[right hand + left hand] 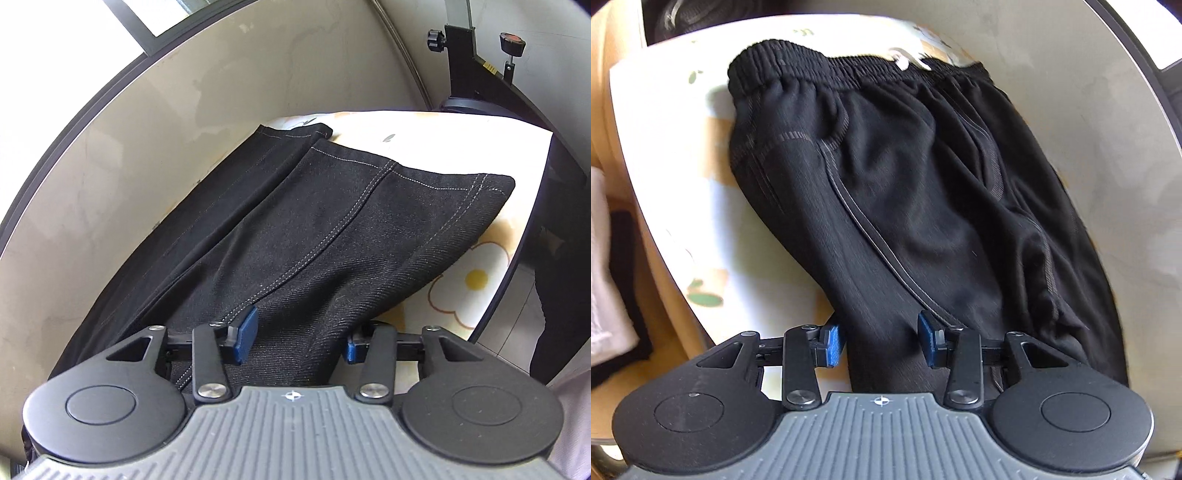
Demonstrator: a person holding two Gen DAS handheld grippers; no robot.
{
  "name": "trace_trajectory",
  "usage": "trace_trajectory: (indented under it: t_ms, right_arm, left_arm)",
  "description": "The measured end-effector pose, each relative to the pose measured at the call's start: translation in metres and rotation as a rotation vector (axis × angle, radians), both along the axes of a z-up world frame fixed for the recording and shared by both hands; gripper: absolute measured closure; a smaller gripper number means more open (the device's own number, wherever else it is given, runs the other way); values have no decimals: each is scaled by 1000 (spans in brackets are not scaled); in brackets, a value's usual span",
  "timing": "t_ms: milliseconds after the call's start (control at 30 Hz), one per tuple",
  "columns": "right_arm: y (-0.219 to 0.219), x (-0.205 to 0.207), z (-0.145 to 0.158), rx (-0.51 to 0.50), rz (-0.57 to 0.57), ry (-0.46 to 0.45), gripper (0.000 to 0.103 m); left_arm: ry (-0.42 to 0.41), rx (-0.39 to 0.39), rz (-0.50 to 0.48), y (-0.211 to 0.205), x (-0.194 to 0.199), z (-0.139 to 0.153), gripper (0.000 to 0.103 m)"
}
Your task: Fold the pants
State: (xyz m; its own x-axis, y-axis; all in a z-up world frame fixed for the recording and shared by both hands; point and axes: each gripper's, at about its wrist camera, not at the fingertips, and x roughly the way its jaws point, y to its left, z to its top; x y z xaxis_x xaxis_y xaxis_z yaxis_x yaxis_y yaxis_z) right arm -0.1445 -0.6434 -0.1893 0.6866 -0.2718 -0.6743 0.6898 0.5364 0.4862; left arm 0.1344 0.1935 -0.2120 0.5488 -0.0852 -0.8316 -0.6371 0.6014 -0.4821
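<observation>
Left wrist view: the black pants lie along the desk, the elastic waistband at the far end. The legs already lie one over the other, so the lengthwise fold looks done; folding end to end is left. The left tool straddles a bundled stretch of the pants nearest the camera, its blue pads set against the cloth's sides and apparently gripping it. The wall runs close along the pants' right side; bare desk lies on their left.

Right wrist view: the hems lie far from the camera, near the desk's far edge. The right tool sits around the leg cloth, pads meeting it, seemingly gripped. The wall crowds the pants' left; open desk lies to their right.
</observation>
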Motion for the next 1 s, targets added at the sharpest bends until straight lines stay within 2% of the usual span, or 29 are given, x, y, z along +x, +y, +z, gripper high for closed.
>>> trace_trajectory:
  t_ms: [133, 267, 400, 467, 500, 533, 567, 633, 767, 1000]
  right_arm:
    - [0, 6, -1, -15, 20, 29, 59]
    - [-2, 12, -5, -33, 24, 32, 60]
    - [-7, 16, -6, -30, -3, 28, 61]
    - [-11, 17, -4, -27, -21, 29, 61]
    - [-12, 17, -3, -25, -29, 30, 61]
    - [-14, 18, -3, -22, -37, 35, 65]
    - [-15, 19, -1, -21, -45, 39, 77]
    - [-16, 18, 7, -37, -53, 41, 93]
    - [-11, 19, 44, -113, -37, -27, 98]
    - [17, 18, 146, -288, 32, -250, 99]
  left_arm:
    - [-36, -45, -55, -9, -4, -4, 61]
    - [-49, -6, -82, -18, -3, -3, 60]
    - [-63, -6, -73, -19, -1, -4, 60]
    - [-60, -27, -46, -15, 4, -8, 72]
    - [-44, -42, -30, -10, 7, -12, 92]
    - [-35, -60, -12, -6, 8, -15, 95]
    - [-47, -85, 4, -4, 7, -15, 95]
    - [-95, -64, -8, -4, 5, -5, 96]
    - [-217, -14, -54, -7, 2, 29, 96]
    - [-418, 14, -54, 1, -24, 88, 96]
